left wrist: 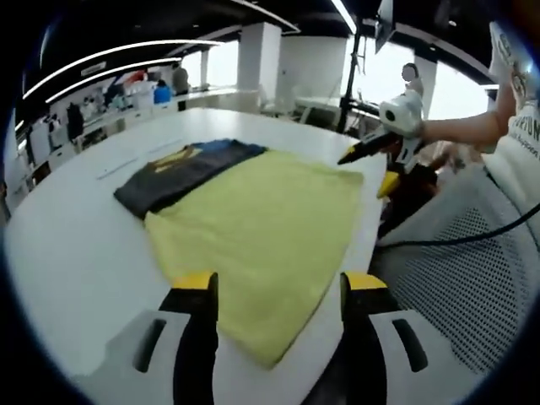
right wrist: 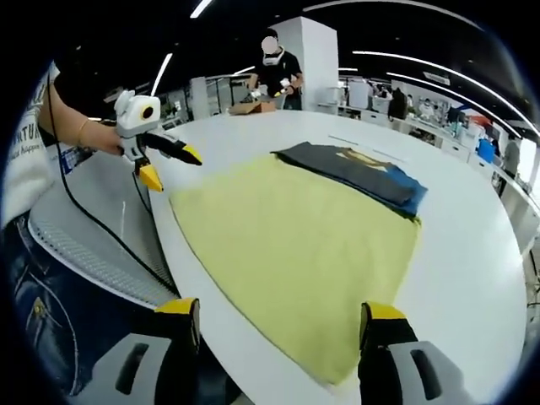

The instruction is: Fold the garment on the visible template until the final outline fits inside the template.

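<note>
Yellow template cloth [left wrist: 270,245] spans centre frame on the white table [left wrist: 76,253] | dark garment [left wrist: 181,169] lies folded at its upper-left edge | left gripper [left wrist: 278,283] and right gripper [right wrist: 283,312] jaws apart, empty | advice: grip garment corners evenly, draw it fully onto the cloth.

A large white table [right wrist: 472,253] with a rounded edge takes up the foreground; beside it stands a chair [left wrist: 472,278] with a pale mesh back; behind, a broad white pillar [right wrist: 316,51] rises to a dark ceiling crossed by long strip lights [left wrist: 110,59]; bright windows [left wrist: 460,93] glow at the far wall; rows of desks [right wrist: 422,114] run along the side, perhaps cluttered with equipment, too blurred to tell.
</note>
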`<state>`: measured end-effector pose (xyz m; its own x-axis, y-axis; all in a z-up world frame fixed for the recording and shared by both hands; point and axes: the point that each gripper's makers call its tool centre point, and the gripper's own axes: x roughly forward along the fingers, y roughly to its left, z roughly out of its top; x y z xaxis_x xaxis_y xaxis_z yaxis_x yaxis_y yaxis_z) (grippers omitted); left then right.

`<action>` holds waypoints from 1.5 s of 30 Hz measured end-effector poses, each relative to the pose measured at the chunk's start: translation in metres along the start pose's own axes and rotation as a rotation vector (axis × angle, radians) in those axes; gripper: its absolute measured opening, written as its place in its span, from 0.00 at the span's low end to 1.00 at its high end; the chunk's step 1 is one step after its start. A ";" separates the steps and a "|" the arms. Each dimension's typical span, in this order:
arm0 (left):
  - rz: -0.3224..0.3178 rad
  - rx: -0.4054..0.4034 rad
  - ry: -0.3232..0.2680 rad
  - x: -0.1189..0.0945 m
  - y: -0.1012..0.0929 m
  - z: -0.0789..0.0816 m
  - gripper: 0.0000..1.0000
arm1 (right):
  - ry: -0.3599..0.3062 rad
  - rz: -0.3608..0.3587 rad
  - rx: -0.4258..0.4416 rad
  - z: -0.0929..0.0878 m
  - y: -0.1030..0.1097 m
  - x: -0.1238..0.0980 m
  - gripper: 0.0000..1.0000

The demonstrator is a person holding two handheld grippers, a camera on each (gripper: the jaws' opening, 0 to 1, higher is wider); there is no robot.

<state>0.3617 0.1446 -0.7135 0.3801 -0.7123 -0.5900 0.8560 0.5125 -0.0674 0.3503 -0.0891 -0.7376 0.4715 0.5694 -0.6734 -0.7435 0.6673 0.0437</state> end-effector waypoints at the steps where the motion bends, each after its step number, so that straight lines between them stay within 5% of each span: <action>1: 0.000 0.001 0.006 0.000 0.000 -0.002 0.51 | 0.000 -0.003 -0.001 -0.001 -0.001 0.000 0.71; 15: 0.015 0.018 0.105 -0.003 0.001 -0.033 0.40 | 0.124 -0.027 -0.087 -0.028 -0.015 0.003 0.58; 31: 0.031 0.087 0.200 0.000 0.006 -0.055 0.30 | 0.124 -0.009 -0.068 -0.028 -0.031 0.002 0.34; 41: 0.081 0.056 0.183 0.007 0.012 -0.048 0.15 | 0.110 -0.034 -0.061 -0.023 -0.050 0.004 0.11; 45: 0.073 0.113 0.194 0.008 0.008 -0.046 0.08 | 0.118 -0.031 -0.063 -0.022 -0.049 0.003 0.09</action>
<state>0.3556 0.1650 -0.7563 0.3776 -0.5642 -0.7342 0.8664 0.4950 0.0653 0.3775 -0.1309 -0.7578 0.4384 0.4859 -0.7561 -0.7594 0.6502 -0.0224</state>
